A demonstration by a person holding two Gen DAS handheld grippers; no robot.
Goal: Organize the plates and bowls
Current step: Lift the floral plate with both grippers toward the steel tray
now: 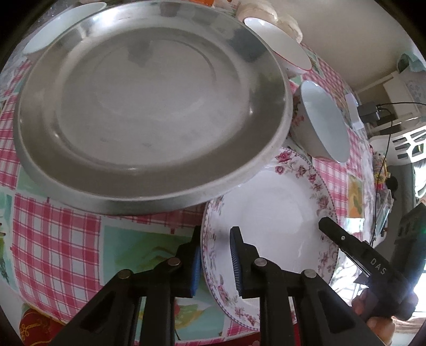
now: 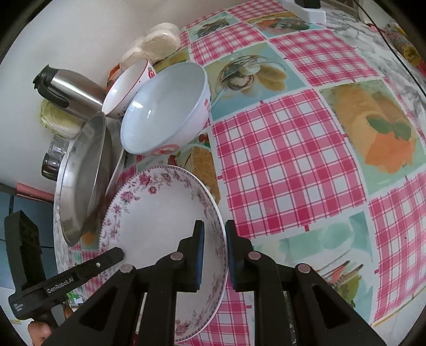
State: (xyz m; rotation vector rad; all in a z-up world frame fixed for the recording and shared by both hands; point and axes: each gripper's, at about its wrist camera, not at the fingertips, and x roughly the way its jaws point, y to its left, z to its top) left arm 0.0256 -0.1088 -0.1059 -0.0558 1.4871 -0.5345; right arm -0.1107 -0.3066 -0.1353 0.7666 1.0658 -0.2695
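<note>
A white floral-rimmed plate [image 1: 277,213] is held at opposite rims by both grippers. My left gripper [image 1: 215,263] is shut on its left rim, one blue pad outside and one inside. My right gripper [image 2: 215,255] is shut on the right rim of the same plate [image 2: 159,226]. Each view shows a finger of the other gripper lying on the plate's far rim. Stacked steel plates [image 1: 149,106] lie beyond it, their edge overlapping the floral plate. Near them are a white bowl with flowers on its outside [image 2: 165,111] and a red-rimmed bowl [image 2: 125,87].
A pink checked tablecloth [image 2: 293,159] covers the table. A steel kettle [image 2: 69,90], a cabbage [image 2: 58,125], a glass jar [image 2: 53,157] and wrapped pale rounds [image 2: 159,42] crowd the wall side. Another white bowl [image 1: 64,26] sits behind the steel plates. A white power strip [image 2: 306,10] lies far off.
</note>
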